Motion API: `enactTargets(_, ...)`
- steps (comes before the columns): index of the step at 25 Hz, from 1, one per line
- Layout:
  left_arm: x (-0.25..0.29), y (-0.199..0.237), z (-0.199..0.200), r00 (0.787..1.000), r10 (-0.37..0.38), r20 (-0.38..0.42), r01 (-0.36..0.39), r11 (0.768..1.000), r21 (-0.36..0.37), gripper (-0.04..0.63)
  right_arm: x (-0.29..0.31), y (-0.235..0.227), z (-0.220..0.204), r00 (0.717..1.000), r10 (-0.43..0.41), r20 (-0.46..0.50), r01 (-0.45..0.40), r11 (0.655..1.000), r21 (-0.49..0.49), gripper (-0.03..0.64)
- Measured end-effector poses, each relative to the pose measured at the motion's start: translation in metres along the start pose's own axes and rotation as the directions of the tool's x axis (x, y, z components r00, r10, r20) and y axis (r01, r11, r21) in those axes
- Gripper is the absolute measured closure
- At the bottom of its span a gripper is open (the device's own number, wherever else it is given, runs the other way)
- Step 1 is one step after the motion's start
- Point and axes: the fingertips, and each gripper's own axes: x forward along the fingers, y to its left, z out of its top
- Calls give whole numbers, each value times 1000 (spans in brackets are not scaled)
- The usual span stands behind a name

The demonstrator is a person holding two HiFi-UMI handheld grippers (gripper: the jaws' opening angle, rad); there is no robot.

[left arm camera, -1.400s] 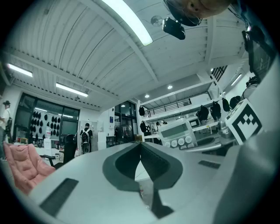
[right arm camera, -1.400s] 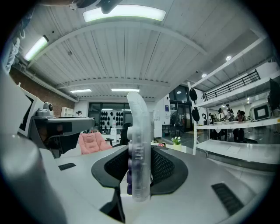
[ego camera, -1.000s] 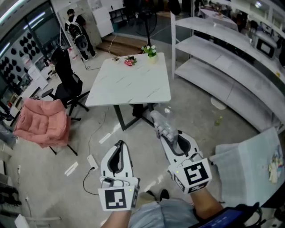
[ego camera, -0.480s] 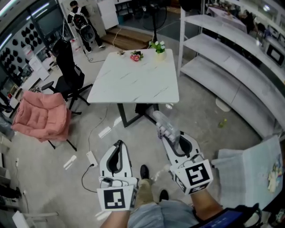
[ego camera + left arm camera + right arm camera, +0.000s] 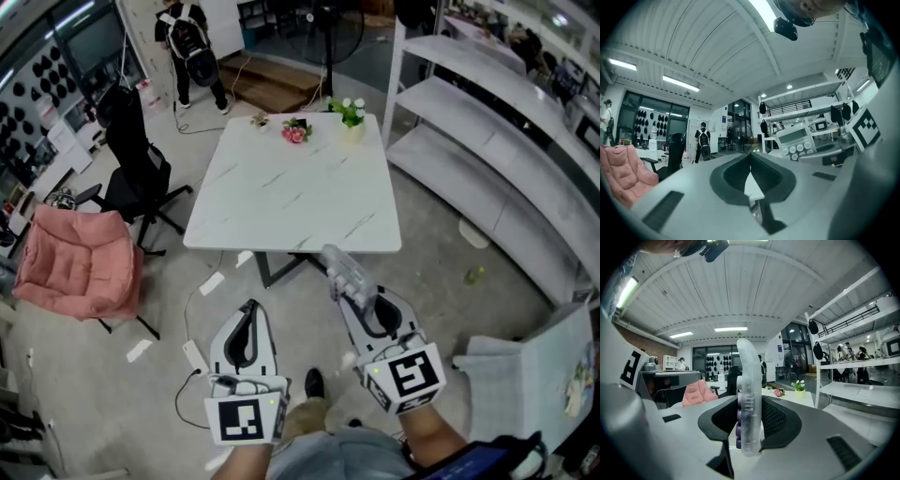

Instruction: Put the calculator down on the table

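The calculator point(image 5: 345, 274), pale and translucent with round keys, stands on edge between the jaws of my right gripper point(image 5: 354, 298), which is shut on it. It fills the middle of the right gripper view, where the calculator point(image 5: 749, 408) hides the gap of the right gripper point(image 5: 750, 434). Its far tip reaches just short of the near edge of the white marble-look table point(image 5: 291, 187). My left gripper point(image 5: 248, 309) hangs beside it over the floor, jaws shut and empty. In the left gripper view the left gripper point(image 5: 750, 157) points level, with the calculator point(image 5: 799, 143) off to its right.
A small flower pot point(image 5: 352, 112) and pink flowers point(image 5: 297, 131) sit at the table's far edge. A pink armchair point(image 5: 75, 267) and a black office chair point(image 5: 131, 159) stand left. White shelving point(image 5: 487, 141) runs along the right. A power strip point(image 5: 195, 354) lies on the floor. A person with a backpack point(image 5: 197, 47) stands beyond.
Both grippers and the view have moved forward toward the table, whose near edge now lies close to the calculator's tip. The right gripper's hold looks the same.
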Motion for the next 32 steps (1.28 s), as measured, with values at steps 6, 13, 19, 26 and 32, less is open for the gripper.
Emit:
enactTargets(6, 52, 47, 25, 998, -20, 62, 18, 1000, 22, 588, 58, -4, 29, 999, -25, 34, 26, 999, -20, 472)
enactTargets(13, 96, 69, 31, 994, -65, 83, 62, 997, 43, 588, 97, -20, 50, 995, -69, 71, 72, 997, -31, 472)
enactTargets(19, 132, 70, 10, 994, -105, 34, 103, 993, 58, 588, 124, -45, 41, 993, -108, 52, 108, 994, -5, 472)
enactTargets(26, 186, 80, -14, 992, -122, -24, 123, 990, 63, 588, 172, -74, 28, 993, -118, 19, 117, 993, 14, 472)
enactTargets(32, 256, 97, -25, 992, -119, -51, 123, 990, 69, 588, 231, -108, 22, 994, -106, -11, 106, 994, 32, 472)
